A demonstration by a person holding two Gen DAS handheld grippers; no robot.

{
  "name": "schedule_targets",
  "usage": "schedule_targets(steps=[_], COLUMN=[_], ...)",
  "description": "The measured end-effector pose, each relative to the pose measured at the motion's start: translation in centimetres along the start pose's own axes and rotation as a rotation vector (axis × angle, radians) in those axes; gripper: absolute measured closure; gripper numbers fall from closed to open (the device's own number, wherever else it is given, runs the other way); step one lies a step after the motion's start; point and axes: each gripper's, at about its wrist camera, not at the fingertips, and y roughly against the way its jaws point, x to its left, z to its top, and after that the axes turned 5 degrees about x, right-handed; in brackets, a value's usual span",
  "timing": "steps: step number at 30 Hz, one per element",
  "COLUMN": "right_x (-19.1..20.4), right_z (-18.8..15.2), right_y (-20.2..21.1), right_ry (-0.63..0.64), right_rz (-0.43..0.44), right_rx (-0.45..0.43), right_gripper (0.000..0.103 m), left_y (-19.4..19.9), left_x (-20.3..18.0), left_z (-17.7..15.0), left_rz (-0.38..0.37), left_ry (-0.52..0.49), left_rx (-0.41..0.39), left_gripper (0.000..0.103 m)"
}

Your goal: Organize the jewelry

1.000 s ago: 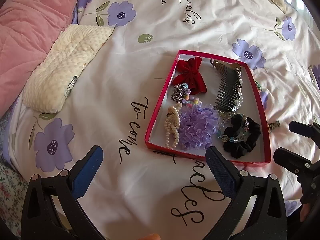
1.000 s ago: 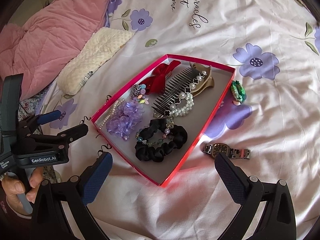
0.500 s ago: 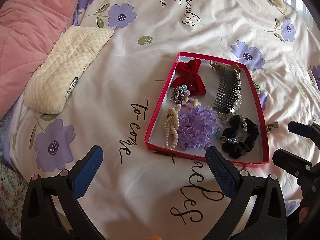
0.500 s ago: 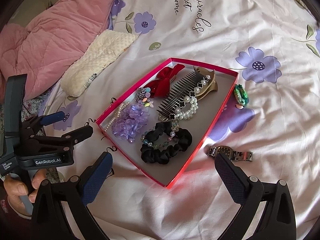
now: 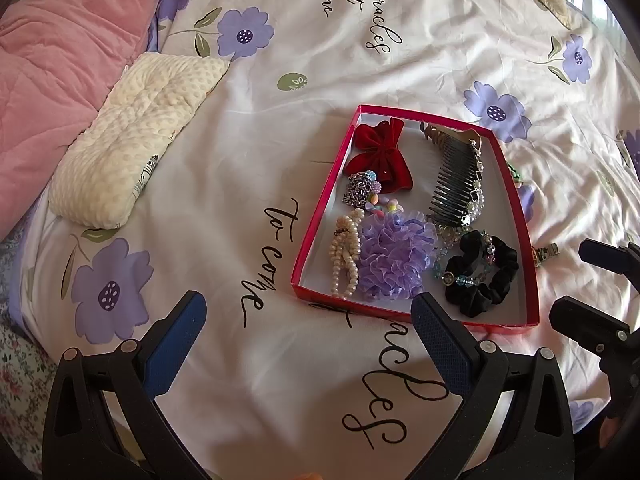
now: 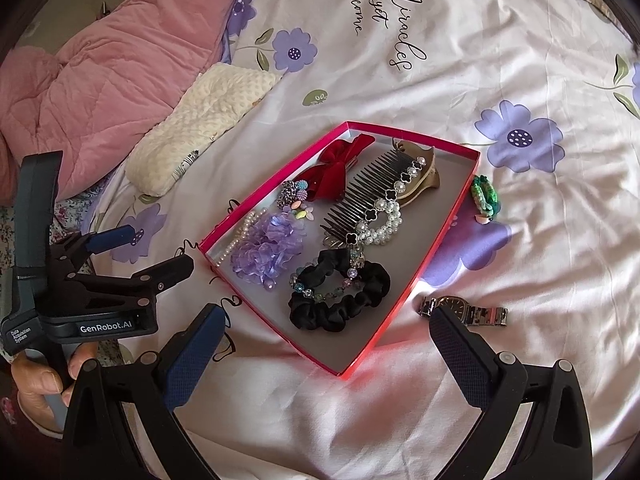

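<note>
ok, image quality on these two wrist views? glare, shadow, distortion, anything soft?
Left wrist view: strong fisheye curve with black corners; even daylight, window blown out top right; red box sharp. Right wrist view: same barrel warp; bright patch on the sheet beside the watch, red glow from the box wall, and the box's shadow falls toward the green bracelet; comb crisp, no motion blur.

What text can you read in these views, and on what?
"Miracles & yet to come": script on the bedsheet.
"to come", "Miracles" again: sheet by the red box.
"GenRobot.AI": left gripper body.
"Data Acquisition System": its handle, tiny.
Watch dial: unreadable.
</note>
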Motion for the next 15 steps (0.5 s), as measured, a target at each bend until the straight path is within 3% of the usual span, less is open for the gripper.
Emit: schedule_targets(steps=[15], right_x=[0.16], right_z=[0.1], right_y=[0.23], right_ry=[0.004], right_rz=[0.0], right_rx=[-0.005], right_gripper=[0.0], left_y=[0.27], left_x=[-0.08], left_z=[0.02], left_rz=[0.004], left_ry=[-0.001], left_rx=[-0.005], left_gripper=[0.0])
